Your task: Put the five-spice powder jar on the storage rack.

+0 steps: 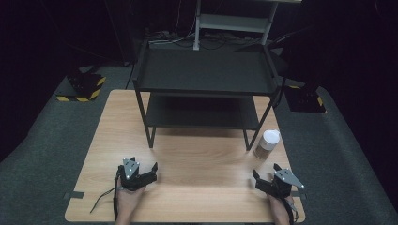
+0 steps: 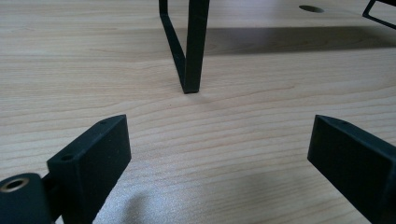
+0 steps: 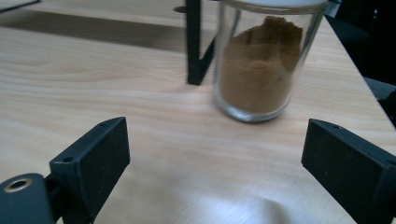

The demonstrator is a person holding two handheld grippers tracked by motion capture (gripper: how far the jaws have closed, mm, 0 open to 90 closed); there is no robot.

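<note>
A light wooden table (image 1: pixel 187 164) is set on a grey carpeted floor (image 1: pixel 42 140). A black two-tier metal shelf unit (image 1: pixel 204 75) is placed on the far half of the table (its thin legs rest directly on the wood). Behind it, a white shelf frame (image 1: pixel 234 21) and loose cables (image 1: pixel 173 40) are seen against a dark, unlit background. Black bases edged with yellow-and-black hazard tape (image 1: pixel 84 86) are positioned on the floor at both sides.

high: overhead, forward-down | tool views: low, near table (image 1: pixel 197 159) | shared: shelf legs (image 2: pixel 196 46)
</note>
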